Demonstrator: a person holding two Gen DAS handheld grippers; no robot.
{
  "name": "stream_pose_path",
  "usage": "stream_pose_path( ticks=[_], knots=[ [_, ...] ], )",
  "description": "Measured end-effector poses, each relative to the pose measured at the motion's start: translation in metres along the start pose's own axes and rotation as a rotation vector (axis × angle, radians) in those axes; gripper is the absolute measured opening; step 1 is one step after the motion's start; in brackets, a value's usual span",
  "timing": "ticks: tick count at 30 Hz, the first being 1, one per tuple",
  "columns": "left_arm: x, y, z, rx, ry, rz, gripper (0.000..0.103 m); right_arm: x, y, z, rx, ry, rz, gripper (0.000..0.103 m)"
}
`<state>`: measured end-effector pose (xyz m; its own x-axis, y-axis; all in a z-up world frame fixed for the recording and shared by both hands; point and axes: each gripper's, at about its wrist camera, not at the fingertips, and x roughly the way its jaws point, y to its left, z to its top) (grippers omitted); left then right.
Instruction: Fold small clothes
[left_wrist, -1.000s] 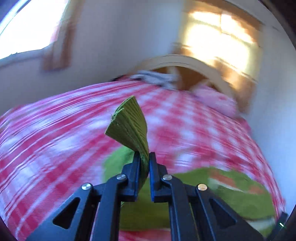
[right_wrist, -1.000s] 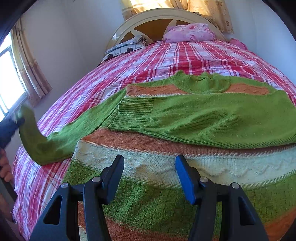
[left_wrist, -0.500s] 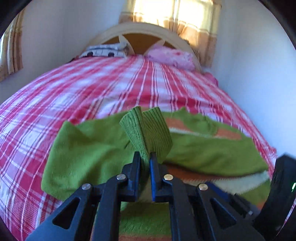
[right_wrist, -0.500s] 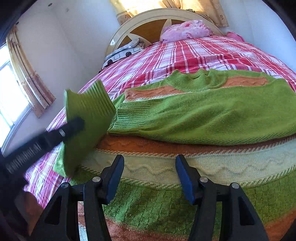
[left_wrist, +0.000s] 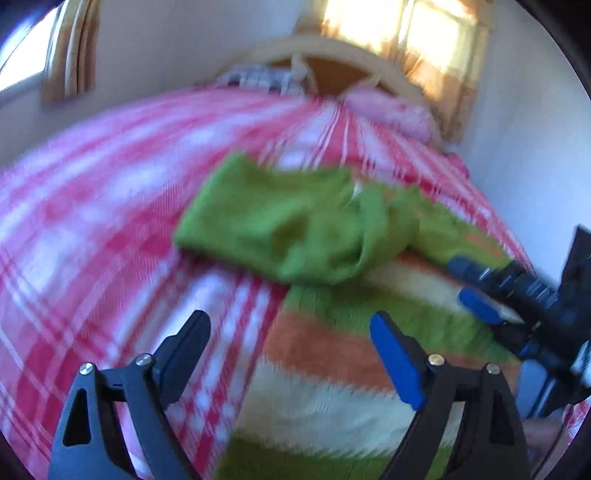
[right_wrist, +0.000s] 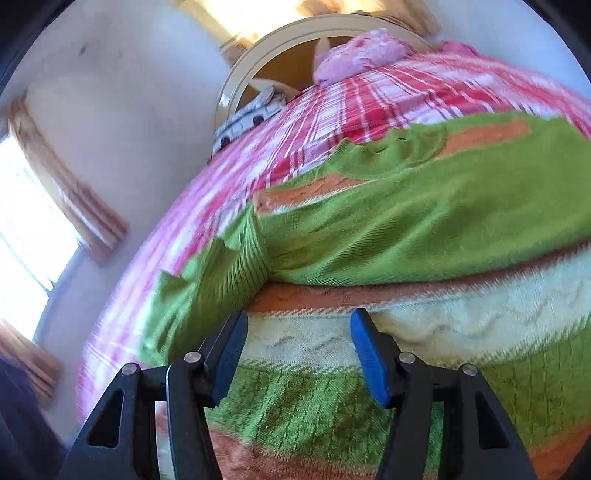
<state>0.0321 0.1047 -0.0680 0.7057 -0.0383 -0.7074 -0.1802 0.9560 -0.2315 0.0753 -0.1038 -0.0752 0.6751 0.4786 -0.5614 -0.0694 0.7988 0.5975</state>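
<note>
Having just released the sleeve (left_wrist: 280, 229): left gripper (left_wrist: 290, 354) now hanging wide open and empty over the sweater's (right_wrist: 424, 229) left edge, where half a second ago clamping the cuff. Meaning both sleeves probably folded in across the chest, though blurring badly in the left view. Right gripper (right_wrist: 299, 354) hovering open too, gripping nothing, low above the cream band. Sweater lying flat on the checked bedspread (left_wrist: 92, 229), collar (right_wrist: 391, 147) pointing toward the headboard (right_wrist: 288, 40), long axis running hem to pillows. Dropped sleeve lying bunched, crosswise to that axis.
</note>
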Motion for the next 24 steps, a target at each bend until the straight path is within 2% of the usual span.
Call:
stream_pose_path(
  ticks=[5, 7, 10, 11, 13, 16, 17, 18, 19, 20, 22, 24],
  knots=[
    [0.003, 0.011, 0.004, -0.086, -0.008, -0.031, 0.091, -0.005, 0.045, 0.012, -0.122, 0.024, -0.047, 0.06],
    [0.002, 0.01, 0.001, -0.08, -0.014, -0.028, 0.091, 0.004, 0.067, 0.022, -0.173, 0.056, -0.044, 0.071],
    [0.0, 0.01, -0.002, -0.08, -0.014, -0.028, 0.091, 0.025, 0.098, 0.034, -0.24, 0.097, -0.061, 0.074],
    [0.001, 0.009, -0.001, -0.081, -0.015, -0.029, 0.091, 0.036, 0.108, 0.037, -0.272, 0.118, -0.084, 0.074],
    [0.002, 0.009, -0.001, -0.082, -0.015, -0.031, 0.091, 0.066, 0.123, 0.038, -0.32, 0.216, -0.129, 0.074],
    [-0.001, 0.013, -0.004, -0.086, -0.016, -0.036, 0.091, 0.104, 0.122, 0.027, -0.353, 0.355, -0.272, 0.074],
    [-0.004, 0.015, -0.006, -0.09, -0.017, -0.041, 0.091, 0.105, 0.122, 0.025, -0.366, 0.346, -0.28, 0.073],
    [-0.004, 0.016, -0.006, -0.092, -0.018, -0.044, 0.091, 0.1, 0.125, 0.023, -0.402, 0.307, -0.297, 0.055],
    [-0.005, 0.016, -0.007, -0.094, -0.019, -0.047, 0.092, 0.097, 0.126, 0.022, -0.423, 0.297, -0.308, 0.017],
    [-0.005, 0.016, -0.007, -0.094, -0.018, -0.05, 0.092, 0.093, 0.125, 0.023, -0.425, 0.305, -0.289, 0.006],
    [-0.005, 0.015, -0.007, -0.087, -0.016, -0.046, 0.093, 0.082, 0.118, 0.03, -0.369, 0.29, -0.24, 0.007],
    [-0.005, 0.014, -0.006, -0.085, -0.015, -0.043, 0.093, 0.066, 0.118, 0.043, -0.354, 0.237, -0.202, 0.007]
  ],
)
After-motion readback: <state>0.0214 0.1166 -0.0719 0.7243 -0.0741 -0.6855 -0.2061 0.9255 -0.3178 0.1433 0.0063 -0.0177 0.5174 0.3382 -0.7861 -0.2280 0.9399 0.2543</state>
